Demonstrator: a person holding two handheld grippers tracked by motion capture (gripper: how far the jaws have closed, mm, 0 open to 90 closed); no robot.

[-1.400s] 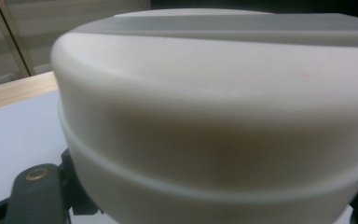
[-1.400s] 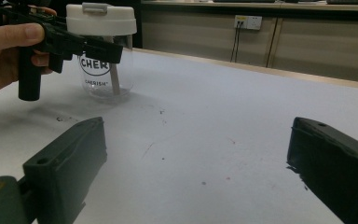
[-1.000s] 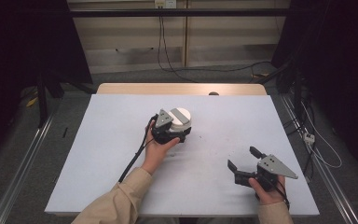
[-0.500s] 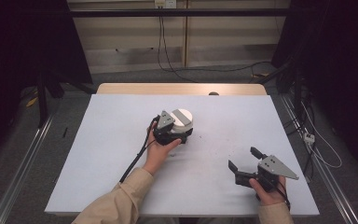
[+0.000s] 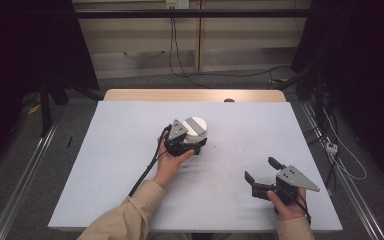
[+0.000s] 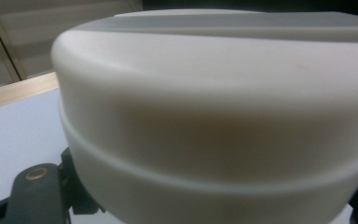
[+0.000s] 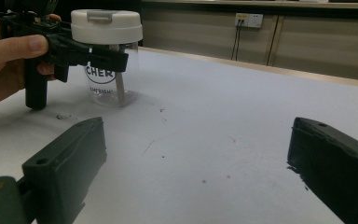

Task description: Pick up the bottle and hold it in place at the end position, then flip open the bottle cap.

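Right gripper (image 5: 260,175) sits at the near right corner of the table (image 5: 105,165), jaws spread wide, nothing between them, just bare tabletop ahead (a few dark specks and scuffs on the surface). Further in, left gripper (image 5: 194,144) is near table centre, clamped on the jar (image 7: 110,74) just below its white lid (image 5: 196,127). Jar is clear-walled with dark lettering, standing upright on the table; lid has a grey tab on top. Left hand (image 5: 172,162) wraps the gripper body, black cable (image 5: 147,170) trailing back toward the near edge. The two grippers are well apart. Beyond the table's far edge: a wall socket (image 7: 245,20) with cords hanging down.
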